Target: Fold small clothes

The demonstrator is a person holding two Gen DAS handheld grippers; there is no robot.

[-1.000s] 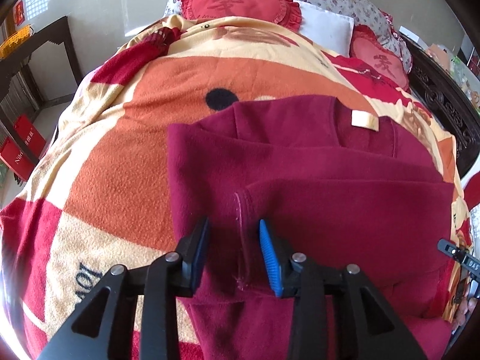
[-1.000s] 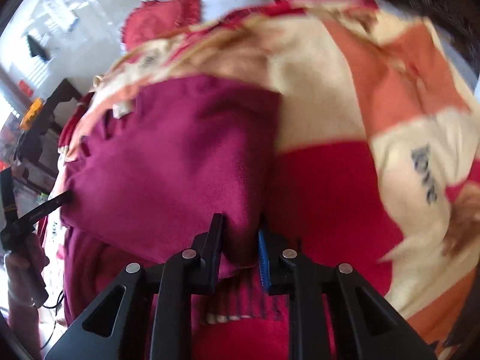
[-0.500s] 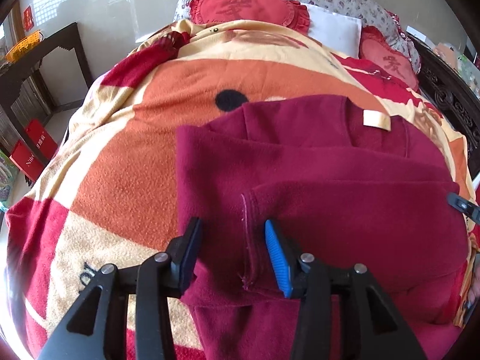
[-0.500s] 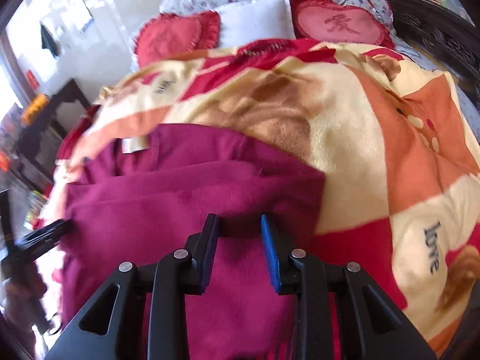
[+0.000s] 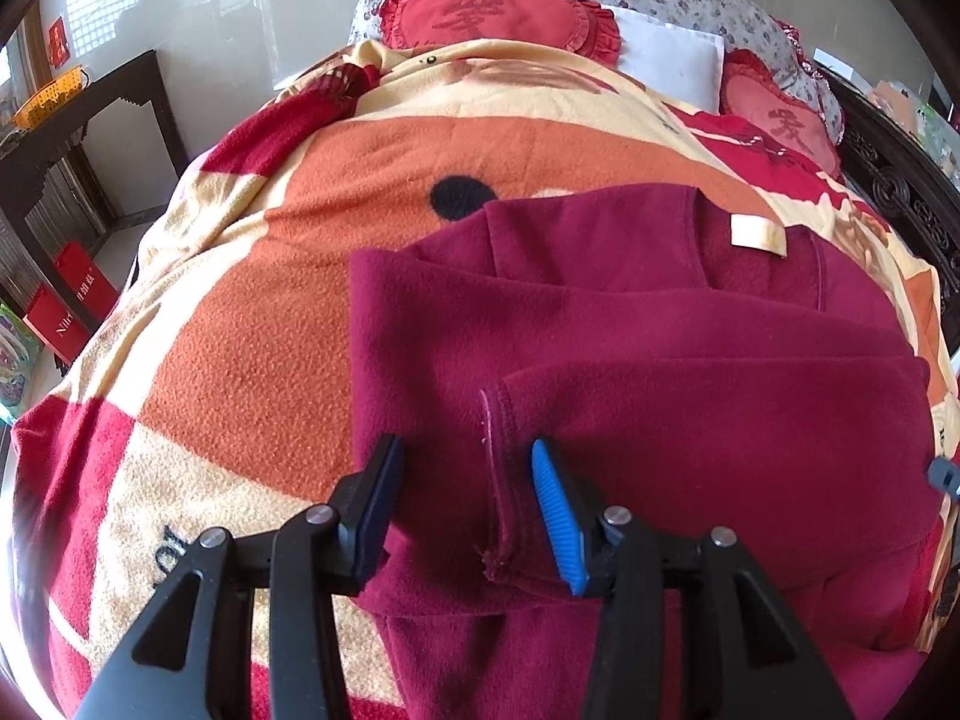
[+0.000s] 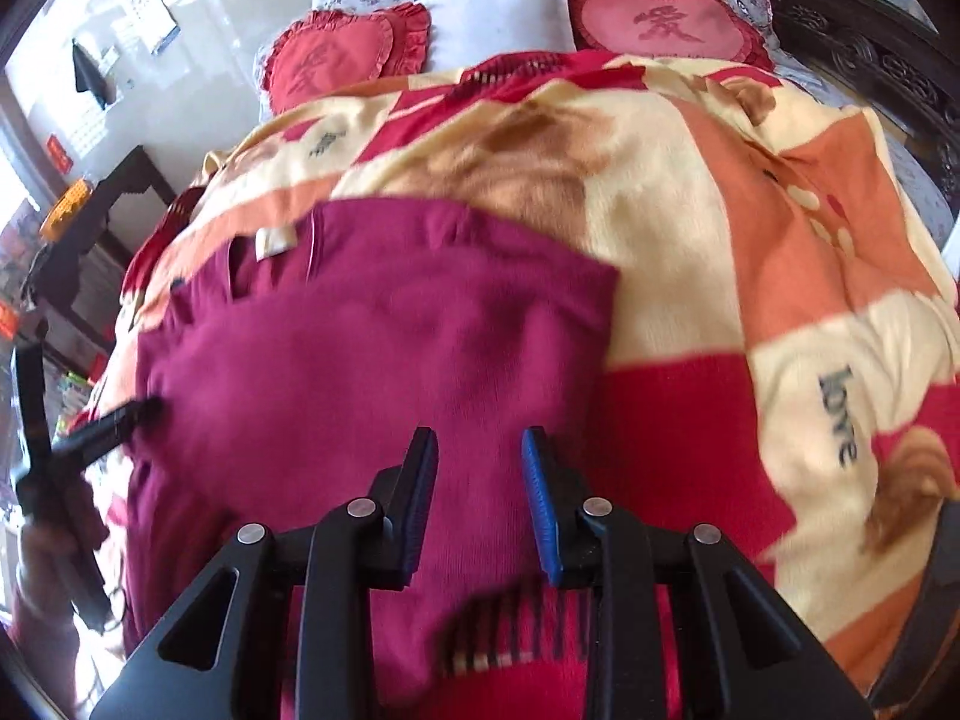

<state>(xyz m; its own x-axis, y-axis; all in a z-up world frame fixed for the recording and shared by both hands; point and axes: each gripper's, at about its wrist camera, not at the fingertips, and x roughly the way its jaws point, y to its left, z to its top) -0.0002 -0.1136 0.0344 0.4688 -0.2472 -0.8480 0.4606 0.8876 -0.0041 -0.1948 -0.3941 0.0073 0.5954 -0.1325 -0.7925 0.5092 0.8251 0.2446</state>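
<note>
Left to right: left gripper [image 5: 462, 504] poised above the near left part of a maroon sweater [image 5: 630, 360], jaws parted after just opening, sleeve cuff [image 5: 501, 480] lying between the pads and touched by neither. Sweater spread on a red, orange and cream blanket [image 5: 252, 324], sleeves folded across the body, cream label [image 5: 757, 232] at the collar. Right gripper [image 6: 477, 492] over the sweater's near right part, jaws slightly apart after opening within the last second, clamped on nothing. 2 red heart cushions [image 6: 348, 51] beyond.
</note>
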